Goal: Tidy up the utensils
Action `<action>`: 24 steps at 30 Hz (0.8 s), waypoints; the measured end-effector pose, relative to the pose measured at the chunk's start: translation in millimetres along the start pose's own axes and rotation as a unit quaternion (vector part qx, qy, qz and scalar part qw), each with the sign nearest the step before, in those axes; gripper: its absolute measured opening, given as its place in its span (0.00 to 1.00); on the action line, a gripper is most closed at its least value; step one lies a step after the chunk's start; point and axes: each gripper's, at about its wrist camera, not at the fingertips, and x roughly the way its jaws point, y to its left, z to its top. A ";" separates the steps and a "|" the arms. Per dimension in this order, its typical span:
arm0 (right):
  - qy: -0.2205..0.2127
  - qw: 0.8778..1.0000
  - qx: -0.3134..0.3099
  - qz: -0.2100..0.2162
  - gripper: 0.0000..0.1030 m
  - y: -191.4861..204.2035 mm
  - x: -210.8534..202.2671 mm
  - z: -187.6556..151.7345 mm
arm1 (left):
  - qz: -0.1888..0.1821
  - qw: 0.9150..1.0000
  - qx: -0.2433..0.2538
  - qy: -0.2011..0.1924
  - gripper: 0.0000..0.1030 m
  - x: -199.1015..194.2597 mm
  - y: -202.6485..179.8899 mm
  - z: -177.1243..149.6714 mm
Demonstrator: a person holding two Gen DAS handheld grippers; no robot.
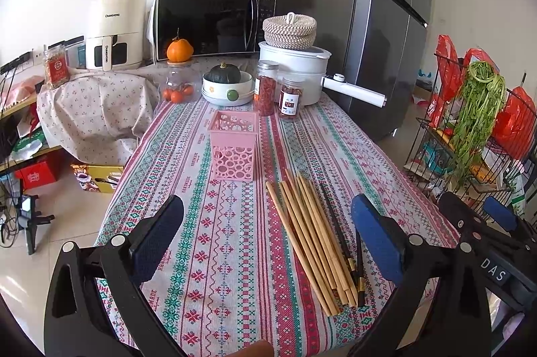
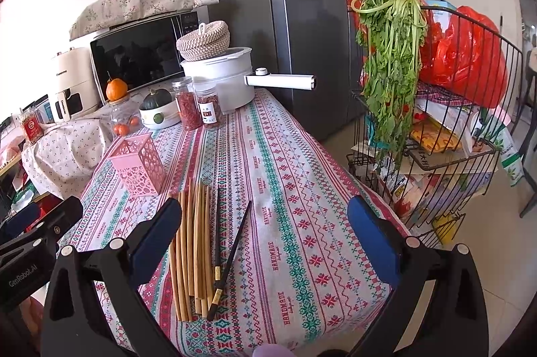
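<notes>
Several wooden chopsticks [image 1: 312, 239] lie in a bundle on the patterned tablecloth, with two black chopsticks [image 1: 342, 236] beside them on the right. A pink perforated holder [image 1: 233, 145] stands upright and empty behind them. My left gripper [image 1: 268, 222] is open above the near table, the chopsticks lying between its fingers toward the right pad. In the right wrist view the wooden chopsticks [image 2: 193, 253], black chopsticks [image 2: 231, 253] and holder [image 2: 139, 167] sit left of centre. My right gripper [image 2: 265, 226] is open and empty, its left finger beside the bundle.
At the table's far end stand a white pot [image 1: 295, 68] with a woven basket on it, two spice jars [image 1: 266, 88], a bowl with a squash [image 1: 228, 85] and a jar of small oranges. A microwave [image 1: 211, 21] and fridge are behind. A wire rack with greens [image 2: 436, 122] stands right of the table.
</notes>
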 end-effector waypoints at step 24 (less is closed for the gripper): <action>0.004 1.000 0.000 -0.004 0.93 1.2 -0.3 -4.2 | 0.001 1.000 0.001 0.005 0.93 1.9 1.9 4.2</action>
